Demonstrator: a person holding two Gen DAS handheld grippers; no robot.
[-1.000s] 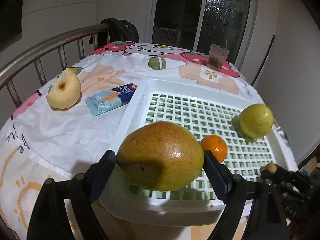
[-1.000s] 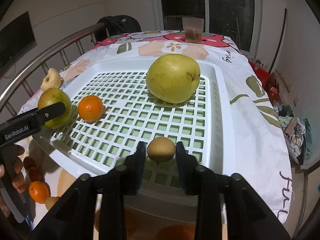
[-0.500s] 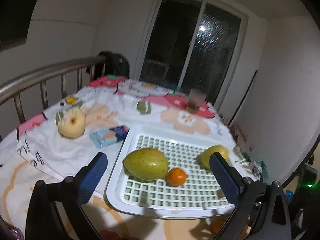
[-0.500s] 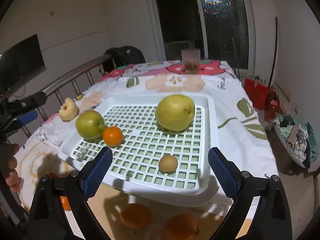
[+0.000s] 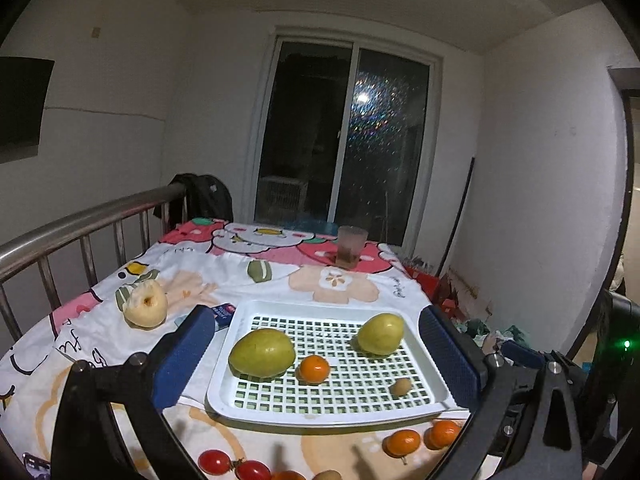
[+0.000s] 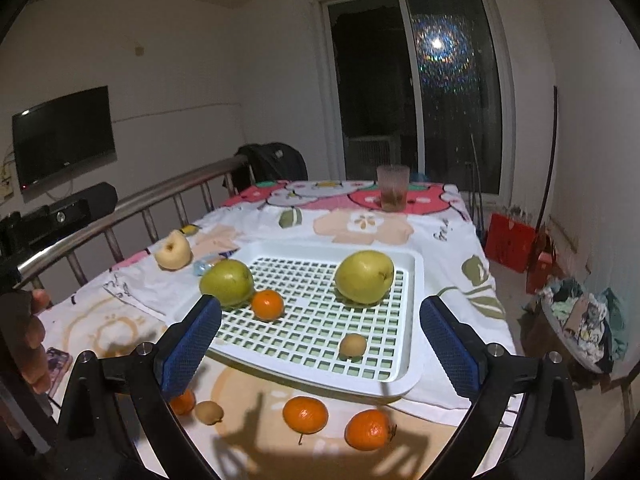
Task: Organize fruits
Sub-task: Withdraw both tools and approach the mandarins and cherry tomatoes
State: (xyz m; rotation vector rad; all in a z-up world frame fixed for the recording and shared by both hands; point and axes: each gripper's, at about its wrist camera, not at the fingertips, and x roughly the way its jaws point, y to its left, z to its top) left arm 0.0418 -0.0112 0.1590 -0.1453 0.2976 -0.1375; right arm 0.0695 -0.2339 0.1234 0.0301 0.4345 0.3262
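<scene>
A white slotted tray lies on the table. In it are a green mango, a green pear, an orange and a small brown kiwi. My left gripper and my right gripper are both open wide and empty, held back above the near table edge. Loose oranges, another kiwi and red tomatoes lie on the cloth in front of the tray.
A pale apple and a blue packet lie left of the tray. A plastic cup stands at the far end. A metal railing runs along the left side. A phone lies near left.
Both grippers let go: the left released the mango and the right the kiwi into the tray. Both then opened wide and pulled back and up from the table.
</scene>
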